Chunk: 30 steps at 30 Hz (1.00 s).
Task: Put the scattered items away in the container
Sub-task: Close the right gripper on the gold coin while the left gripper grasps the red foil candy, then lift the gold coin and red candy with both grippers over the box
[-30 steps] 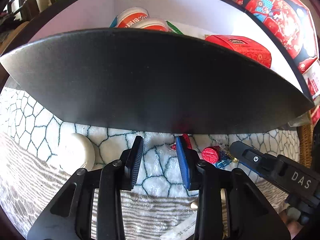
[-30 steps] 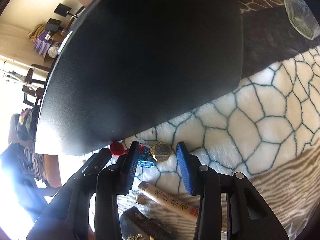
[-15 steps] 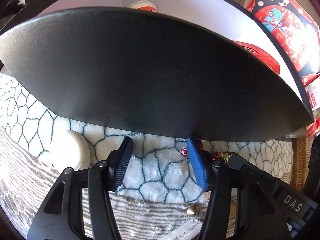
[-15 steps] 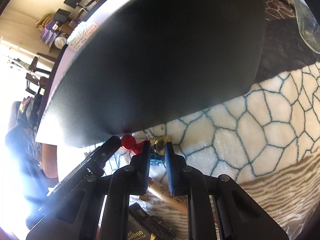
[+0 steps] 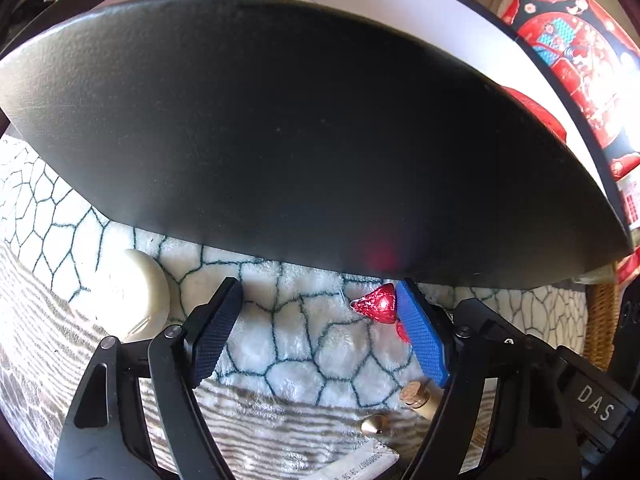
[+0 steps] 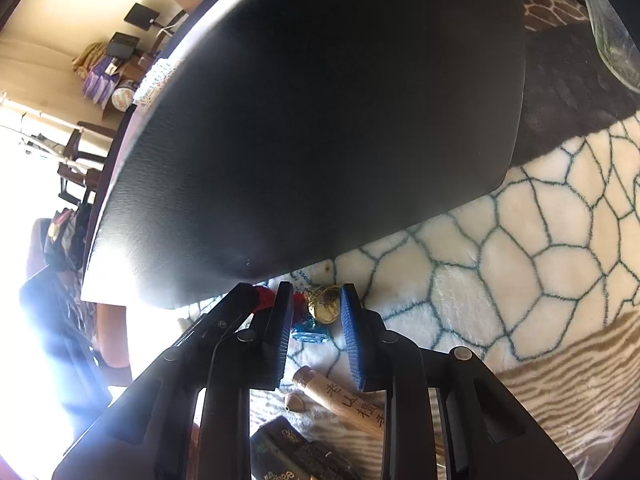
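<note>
only the right wrist shows the gold candy (image 6: 325,309).

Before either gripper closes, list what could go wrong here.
The left gripper stands open with the red foil candy against one pad, so closing may nudge it away. The right gripper brackets the gold foil candy, with the blue candy close beside; it might catch both.

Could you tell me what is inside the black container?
Behind the black container wall, only a red box peeks above it, against a white inner wall with stickers; everything lower is hidden.
</note>
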Available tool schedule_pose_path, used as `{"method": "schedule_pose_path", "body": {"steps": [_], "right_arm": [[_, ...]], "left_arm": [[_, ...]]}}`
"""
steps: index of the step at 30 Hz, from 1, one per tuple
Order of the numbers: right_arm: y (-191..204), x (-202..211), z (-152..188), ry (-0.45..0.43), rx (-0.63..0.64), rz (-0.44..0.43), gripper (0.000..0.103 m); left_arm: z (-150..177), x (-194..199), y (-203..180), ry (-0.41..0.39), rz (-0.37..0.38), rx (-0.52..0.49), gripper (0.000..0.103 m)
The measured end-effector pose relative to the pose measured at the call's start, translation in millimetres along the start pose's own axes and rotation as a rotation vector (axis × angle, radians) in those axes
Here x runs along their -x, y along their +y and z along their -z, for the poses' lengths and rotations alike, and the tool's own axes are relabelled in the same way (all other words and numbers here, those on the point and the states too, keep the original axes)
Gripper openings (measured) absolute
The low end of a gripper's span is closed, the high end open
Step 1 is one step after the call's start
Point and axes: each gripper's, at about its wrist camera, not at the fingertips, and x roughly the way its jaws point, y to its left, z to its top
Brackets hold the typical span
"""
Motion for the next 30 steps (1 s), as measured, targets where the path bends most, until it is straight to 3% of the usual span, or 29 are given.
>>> {"method": "schedule_pose_path", "body": {"steps": [2,6,9,11,18,24,30], "right_arm": [[0,-3,-2,0.007,-0.003,0.009,0.029],[-5,0,1,-0.004,0.013,0.021,0.025],[-7,3,3,-0.004,0.026,0.026,0.022],[-5,2,2,-0.003,0.033,0.031,0.02],[11,11,-5,-0.016,0.049,0.012,0.019],[24,15,-11,-0.041,0.043,-0.006,0.019],[34,7,-11,-0.05,0.05,-0.004,0.019]], "left_arm": [[3,1,-1,-0.011,-0.013,-0.006,0.068],[8,5,-3,-0.023,-0.021,-0.04,0.059],[11,8,-7,-0.012,0.013,-0.063,0.038],[13,9,-9,0.006,0.044,-0.075,0.019],[13,18,11,0.056,0.107,0.001,0.018],[14,37,32,0.042,0.079,0.033,0.018],[19,67,37,-0.007,0.049,-0.006,0.018]]}}
